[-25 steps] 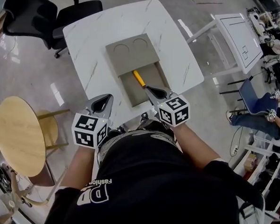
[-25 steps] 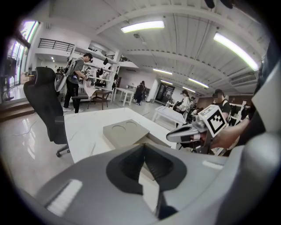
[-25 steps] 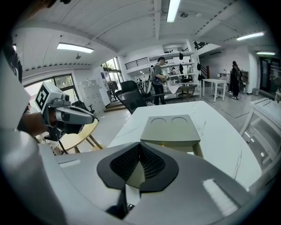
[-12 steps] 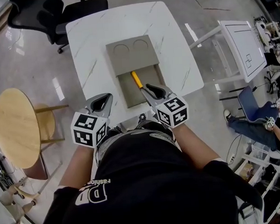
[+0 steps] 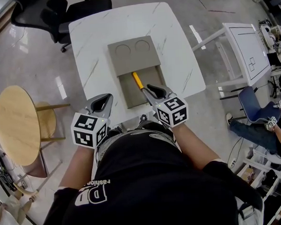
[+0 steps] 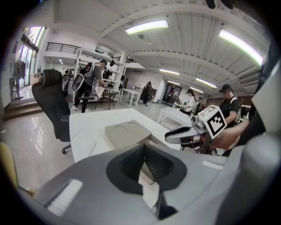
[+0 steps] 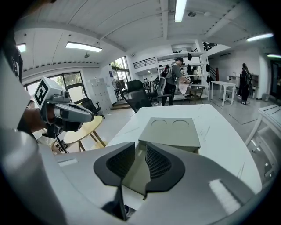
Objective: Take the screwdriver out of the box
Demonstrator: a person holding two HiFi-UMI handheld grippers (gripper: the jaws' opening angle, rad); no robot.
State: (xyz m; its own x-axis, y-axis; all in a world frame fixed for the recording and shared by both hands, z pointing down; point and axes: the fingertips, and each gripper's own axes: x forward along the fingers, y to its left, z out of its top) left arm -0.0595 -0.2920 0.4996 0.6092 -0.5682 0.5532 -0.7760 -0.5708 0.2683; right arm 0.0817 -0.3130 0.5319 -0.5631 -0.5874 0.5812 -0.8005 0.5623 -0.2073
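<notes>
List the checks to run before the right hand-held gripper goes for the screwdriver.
1. Box open, inside exposed: ok.
2. Screwdriver in sight inside the box: ok.
3. Right hand-held gripper jaws apart and empty: ok.
4. Jaws around the screwdriver handle: not ok, the handle lies ahead of them.
5. Left hand-held gripper apart from the box: ok.
6. Screwdriver tip free: cannot tell, hidden under the right hand-held gripper.

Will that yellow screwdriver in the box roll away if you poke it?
The screwdriver has a slim, round-looking yellow handle, so it may roll, but the box walls should stop it. It looks stiff, so it likely lifts in one piece, perhaps swivelling if pinched at one end.
</notes>
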